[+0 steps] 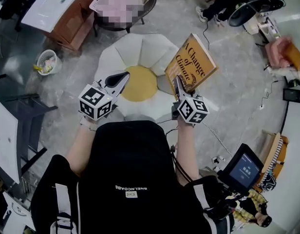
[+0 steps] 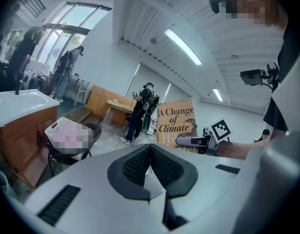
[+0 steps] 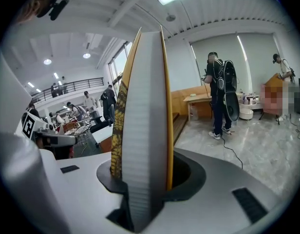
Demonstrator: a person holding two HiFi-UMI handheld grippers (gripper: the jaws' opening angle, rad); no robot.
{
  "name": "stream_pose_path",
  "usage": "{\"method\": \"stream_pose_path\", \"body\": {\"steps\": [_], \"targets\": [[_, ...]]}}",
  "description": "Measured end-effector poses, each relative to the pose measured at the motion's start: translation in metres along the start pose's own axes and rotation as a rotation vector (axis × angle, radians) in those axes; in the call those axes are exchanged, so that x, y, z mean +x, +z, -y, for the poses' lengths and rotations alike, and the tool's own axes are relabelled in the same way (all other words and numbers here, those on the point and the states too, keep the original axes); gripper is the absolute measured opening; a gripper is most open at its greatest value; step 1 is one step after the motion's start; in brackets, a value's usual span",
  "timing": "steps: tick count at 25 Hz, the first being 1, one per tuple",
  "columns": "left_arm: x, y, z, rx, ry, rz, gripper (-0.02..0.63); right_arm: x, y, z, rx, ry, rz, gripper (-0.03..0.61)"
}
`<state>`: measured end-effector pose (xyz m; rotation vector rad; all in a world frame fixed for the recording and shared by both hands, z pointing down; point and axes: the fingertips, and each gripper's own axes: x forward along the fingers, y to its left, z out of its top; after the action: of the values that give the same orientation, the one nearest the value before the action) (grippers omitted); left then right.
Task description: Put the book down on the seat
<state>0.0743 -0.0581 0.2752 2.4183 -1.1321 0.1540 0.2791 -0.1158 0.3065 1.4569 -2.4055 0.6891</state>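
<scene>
Clamping the book (image 1: 193, 62) near the seat (image 1: 139, 83), the right gripper (image 1: 178, 85) is holding it tilted while the left gripper (image 1: 123, 76) is hovering clenched, empty.

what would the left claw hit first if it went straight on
Likely nothing close: the left claw aims just left of the book; depth is unclear, so it could clip it.
</scene>
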Motion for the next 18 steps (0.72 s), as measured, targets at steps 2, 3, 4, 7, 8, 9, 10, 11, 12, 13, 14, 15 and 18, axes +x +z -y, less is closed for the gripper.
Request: {"method": "stream_pose_path", "body": {"steps": [2, 3, 4, 7, 8, 9, 10, 11, 12, 13, 14, 15, 18], "targets": [[-0.001, -0.007, 0.002, -0.016, 0.030, 0.001, 0.014, 0.006, -0.004, 0.008, -0.010, 0.021, -0.023, 0.158], [-0.001, -0.010, 0.004, -0.021, 0.043, 0.000, 0.014, 0.009, -0.007, 0.012, -0.016, 0.030, -0.034, 0.158], [-0.001, -0.013, 0.005, -0.027, 0.056, 0.000, 0.014, 0.012, -0.009, 0.017, -0.023, 0.039, -0.044, 0.158], [0.000, -0.022, 0.007, -0.049, 0.098, 0.003, 0.014, 0.022, -0.014, 0.029, -0.044, 0.062, -0.079, 0.158], [0.000, -0.024, 0.008, -0.057, 0.114, 0.004, 0.014, 0.025, -0.015, 0.034, -0.050, 0.070, -0.093, 0.158], [0.001, -0.027, 0.009, -0.066, 0.129, 0.004, 0.014, 0.028, -0.018, 0.038, -0.056, 0.078, -0.107, 0.158], [0.002, -0.030, 0.010, -0.074, 0.143, 0.004, 0.014, 0.030, -0.021, 0.043, -0.062, 0.085, -0.121, 0.158], [0.003, -0.032, 0.011, -0.081, 0.155, 0.005, 0.014, 0.032, -0.024, 0.048, -0.068, 0.092, -0.135, 0.158], [0.004, -0.034, 0.013, -0.087, 0.165, 0.005, 0.014, 0.034, -0.027, 0.053, -0.073, 0.098, -0.149, 0.158], [0.005, -0.036, 0.015, -0.090, 0.175, 0.005, 0.014, 0.036, -0.030, 0.057, -0.078, 0.104, -0.162, 0.158], [0.006, -0.037, 0.016, -0.093, 0.185, 0.004, 0.014, 0.039, -0.033, 0.062, -0.083, 0.111, -0.175, 0.158], [0.007, -0.039, 0.017, -0.096, 0.196, 0.003, 0.014, 0.042, -0.036, 0.066, -0.088, 0.117, -0.189, 0.158], [0.011, -0.045, 0.016, -0.117, 0.234, 0.001, 0.014, 0.056, -0.046, 0.078, -0.104, 0.137, -0.233, 0.158]]}}
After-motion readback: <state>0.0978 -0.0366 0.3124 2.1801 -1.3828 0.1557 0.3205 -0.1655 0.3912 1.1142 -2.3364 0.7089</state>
